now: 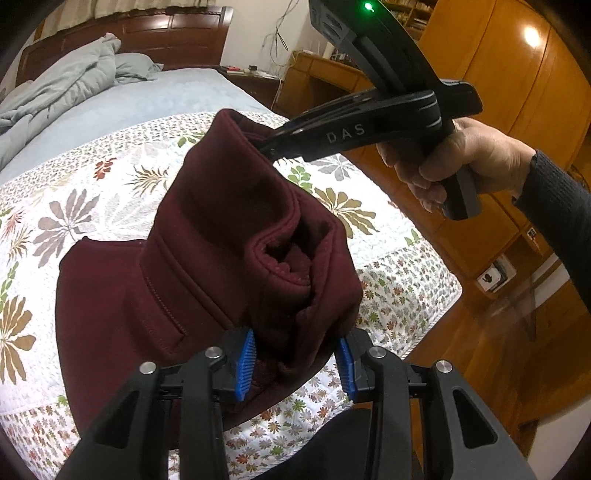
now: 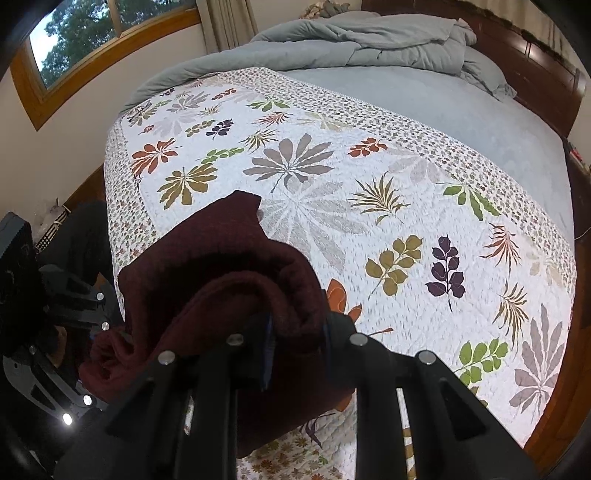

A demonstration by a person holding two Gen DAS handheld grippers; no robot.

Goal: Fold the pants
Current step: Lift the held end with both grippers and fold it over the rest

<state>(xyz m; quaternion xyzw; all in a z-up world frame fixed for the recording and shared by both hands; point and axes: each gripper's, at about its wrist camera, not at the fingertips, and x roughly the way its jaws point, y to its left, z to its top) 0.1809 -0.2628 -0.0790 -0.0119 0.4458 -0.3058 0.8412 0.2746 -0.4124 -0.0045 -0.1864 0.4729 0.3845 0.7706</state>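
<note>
Maroon fleece pants hang bunched over a white quilt with a leaf print. My left gripper is shut on a thick fold of them between its blue pads. In the left wrist view my right gripper, held by a hand, bites the pants' far upper edge. In the right wrist view that right gripper is shut on a rolled bunch of the pants. The lower part of the pants rests on the quilt.
The quilt covers the near half of a bed. A grey-blue duvet and pillow lie crumpled by the dark headboard. Wooden cabinets stand right of the bed, and a window to its left.
</note>
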